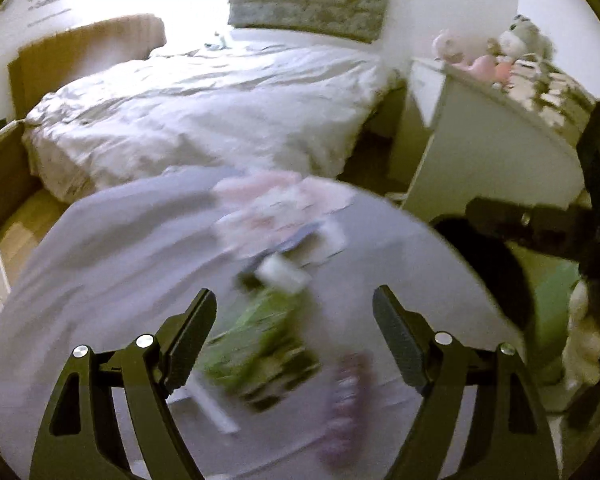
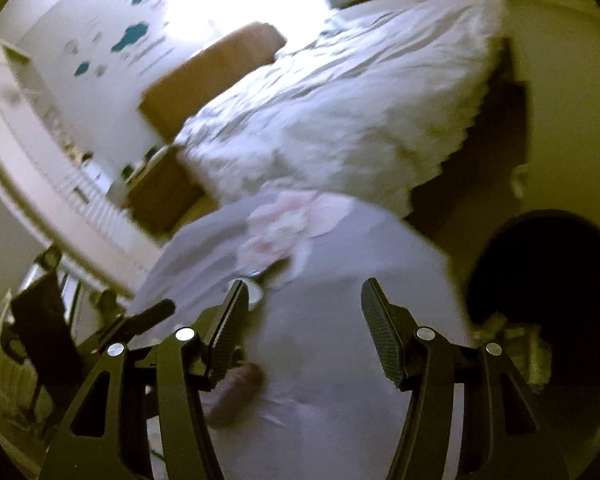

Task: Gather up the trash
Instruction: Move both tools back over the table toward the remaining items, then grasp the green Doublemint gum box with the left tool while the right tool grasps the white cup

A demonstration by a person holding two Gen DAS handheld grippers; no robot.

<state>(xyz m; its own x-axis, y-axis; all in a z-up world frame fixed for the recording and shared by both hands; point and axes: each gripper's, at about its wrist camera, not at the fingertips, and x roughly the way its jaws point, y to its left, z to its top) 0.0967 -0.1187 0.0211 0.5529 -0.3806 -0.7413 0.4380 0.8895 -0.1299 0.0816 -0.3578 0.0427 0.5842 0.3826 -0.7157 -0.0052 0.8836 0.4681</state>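
The frames are motion-blurred. On a round lilac rug (image 1: 112, 264) lie a green wrapper (image 1: 260, 344), a small white cup (image 1: 284, 274), a purple-pink wrapper (image 1: 344, 400), a white strip (image 1: 212, 404) and pink papers (image 1: 276, 208). My left gripper (image 1: 296, 332) hangs open above the green wrapper, its pads apart from it. My right gripper (image 2: 304, 320) is open over bare rug (image 2: 332, 360), nothing between its fingers. Beside its left finger are the white cup (image 2: 256, 292) and a blurred brownish item (image 2: 236, 396). The pink papers (image 2: 284, 224) lie farther ahead.
A bed with a white duvet (image 1: 204, 108) stands beyond the rug. A white dresser (image 1: 488, 144) bearing soft toys (image 1: 520, 40) is at the right. A black round container (image 2: 548, 292) sits at the rug's right edge. A brown headboard (image 2: 212, 72) and white shelving (image 2: 40, 184) are at left.
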